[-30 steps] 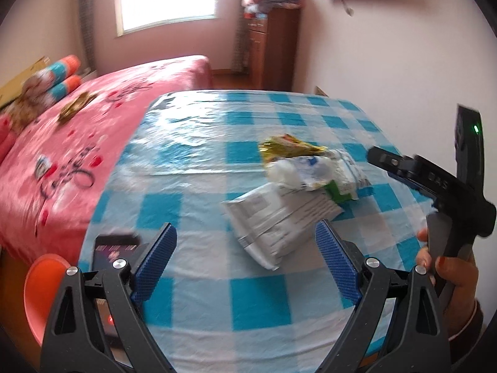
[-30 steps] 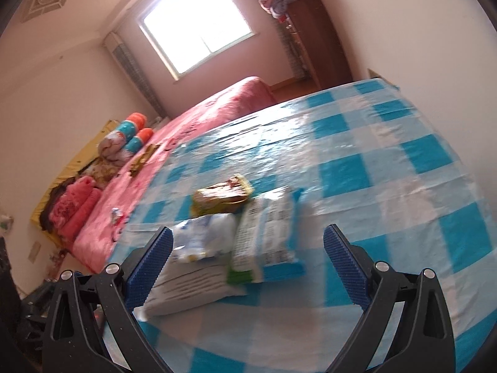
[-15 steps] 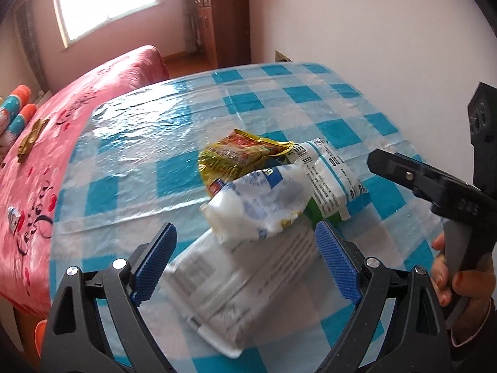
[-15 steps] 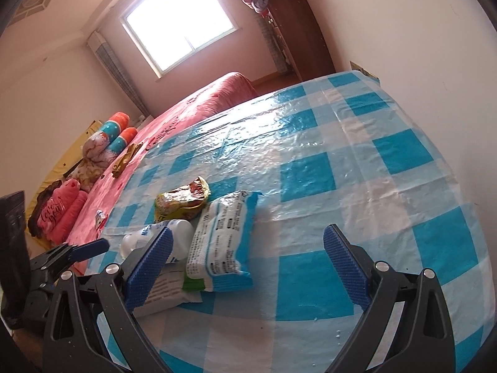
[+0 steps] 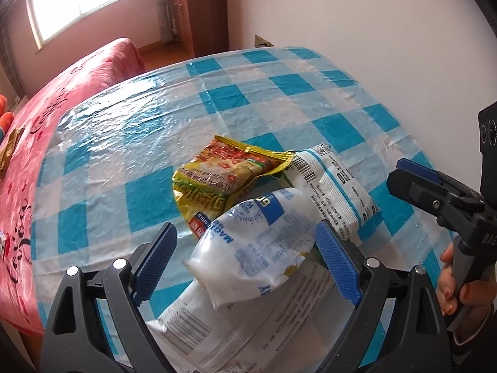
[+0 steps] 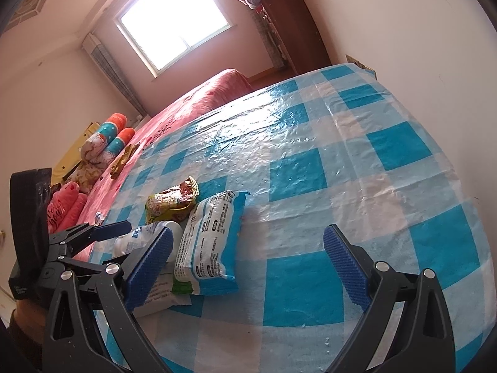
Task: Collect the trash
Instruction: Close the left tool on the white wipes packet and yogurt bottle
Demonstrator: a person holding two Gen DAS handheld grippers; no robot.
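Observation:
Trash lies piled on the blue-and-white checked table (image 5: 130, 155). The pile holds a yellow noodle packet (image 5: 226, 177), a white-and-blue wipes pack (image 5: 335, 186), a crumpled white-and-blue bag (image 5: 257, 242) and a flat white bag (image 5: 248, 320) underneath. My left gripper (image 5: 247, 261) is open and low over the pile, its blue pads standing on either side of the crumpled bag without pressing it. My right gripper (image 6: 248, 258) is open to the right of the pile, the wipes pack (image 6: 211, 242) near its left finger. In the left wrist view the right gripper (image 5: 407, 177) hangs at the right, held by a hand (image 5: 459, 286).
A pink bed (image 6: 202, 99) with rolled pillows (image 6: 108, 136) runs along the table's left side. A white wall (image 5: 372, 15) bounds the right side. A wooden cabinet (image 6: 292, 21) stands at the far end beside a bright window (image 6: 174, 21).
My left gripper has moved forward and down over the pile, so the crumpled bag now lies between its jaws. The right gripper has drifted slightly; both stay open.

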